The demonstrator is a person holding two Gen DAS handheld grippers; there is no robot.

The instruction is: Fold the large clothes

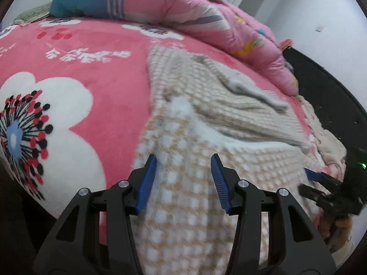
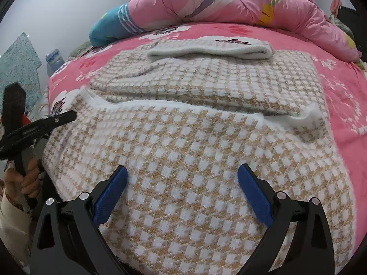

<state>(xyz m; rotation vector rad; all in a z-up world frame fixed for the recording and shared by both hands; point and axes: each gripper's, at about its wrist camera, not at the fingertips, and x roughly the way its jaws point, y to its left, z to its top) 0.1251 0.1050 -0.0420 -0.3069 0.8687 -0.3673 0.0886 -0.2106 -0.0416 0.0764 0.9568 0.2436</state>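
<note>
A fuzzy tan-and-white checked sweater [image 2: 195, 142] lies spread over the near part of a bed, on a pink fleece blanket [image 1: 96, 52] printed with large white flowers. Its near half reaches the bed's near edge, while a folded layer of the same knit lies across the far half, and a white ribbed band [image 2: 211, 49] sits on top of that, toward the head of the bed. A white cuff-like end [image 2: 305, 119] sticks out at the fold on the right side. The right gripper [image 2: 182, 188] hovers over the near half with its blue pads [image 2: 254, 197] spread wide and nothing between them. The left gripper [image 1: 183, 178] is at the sweater's left edge, jaws parted with the knit showing between the pads [image 1: 146, 183]; they do not visibly press on it. In the right wrist view a hand [image 2: 25, 181] in a light sleeve grips that gripper's handle at the bed's left edge. Along the far edge of the bed lies a rumpled pink quilt [image 2: 240, 2] with a teal striped end [image 2: 112, 27].
</note>
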